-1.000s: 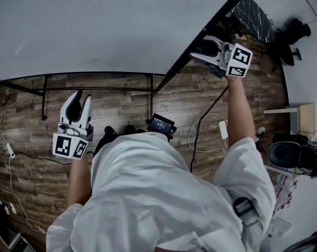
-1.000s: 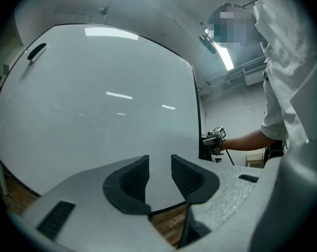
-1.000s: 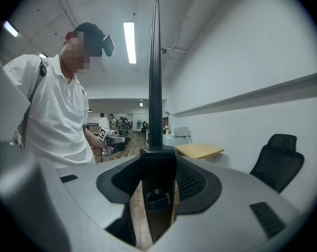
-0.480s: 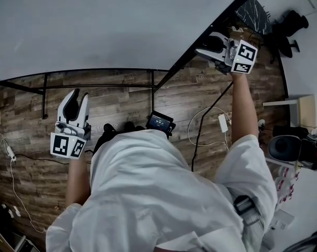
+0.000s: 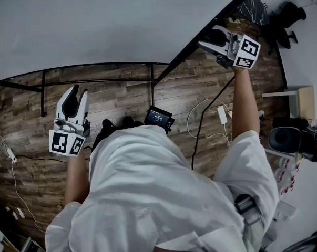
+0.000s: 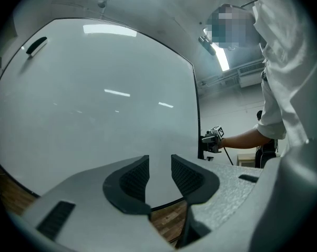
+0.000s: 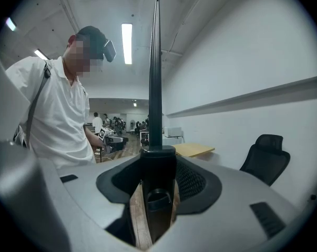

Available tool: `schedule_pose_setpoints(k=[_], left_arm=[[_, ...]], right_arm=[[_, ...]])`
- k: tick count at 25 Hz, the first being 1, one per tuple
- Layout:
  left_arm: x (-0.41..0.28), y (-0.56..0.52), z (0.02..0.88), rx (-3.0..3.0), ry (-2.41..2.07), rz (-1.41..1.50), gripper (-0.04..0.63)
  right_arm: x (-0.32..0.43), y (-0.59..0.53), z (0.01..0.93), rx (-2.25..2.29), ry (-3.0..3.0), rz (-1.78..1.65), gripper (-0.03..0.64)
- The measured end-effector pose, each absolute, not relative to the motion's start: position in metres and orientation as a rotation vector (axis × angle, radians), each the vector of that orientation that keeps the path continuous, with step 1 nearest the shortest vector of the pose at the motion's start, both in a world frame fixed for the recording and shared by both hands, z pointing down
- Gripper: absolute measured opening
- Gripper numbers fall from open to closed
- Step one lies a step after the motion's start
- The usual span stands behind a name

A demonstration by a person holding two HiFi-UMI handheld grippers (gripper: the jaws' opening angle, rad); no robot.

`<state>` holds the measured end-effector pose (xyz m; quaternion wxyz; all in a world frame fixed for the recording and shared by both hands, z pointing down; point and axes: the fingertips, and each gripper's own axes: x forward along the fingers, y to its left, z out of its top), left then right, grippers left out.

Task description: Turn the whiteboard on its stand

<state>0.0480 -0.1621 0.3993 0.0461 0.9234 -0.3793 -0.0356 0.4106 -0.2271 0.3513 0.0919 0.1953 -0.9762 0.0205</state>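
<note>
Wood-plank floor [image 5: 121,103], pale whiteboard [image 5: 95,20], right gripper [image 5: 208,40] clamping its edge, left gripper [image 5: 78,94] jaws apart

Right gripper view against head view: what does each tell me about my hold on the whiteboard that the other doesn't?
Only the right gripper view: the right gripper has both pads pressed on a black fitting of the whiteboard's frame, which is seen edge-on. A ceiling light also shows.
Only the head view: the whiteboard's broad white face, the stand's black rails and cables on the wooden floor.
Both: the frame edge, the person's white shirt and the left gripper.
</note>
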Motion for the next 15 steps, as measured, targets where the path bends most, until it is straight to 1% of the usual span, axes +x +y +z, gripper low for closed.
schedule_pose_setpoints(k=[9,11,15], left_arm=[[0.059,-0.17,0.406,2.825,-1.091,-0.096,0.135],[0.065,-0.171,0.405,2.837,-1.06,-0.101,0.135],[0.08,-0.176,0.4,2.866,-0.991,-0.125,0.135]], right_arm=[[0.416,-0.228,0.343,0.709,-2.913,0.026,0.198],[0.428,-0.221,0.326,0.818,-2.981,0.004,0.209],[0.461,-0.199,0.289,1.174,-3.064,-0.123,0.203]])
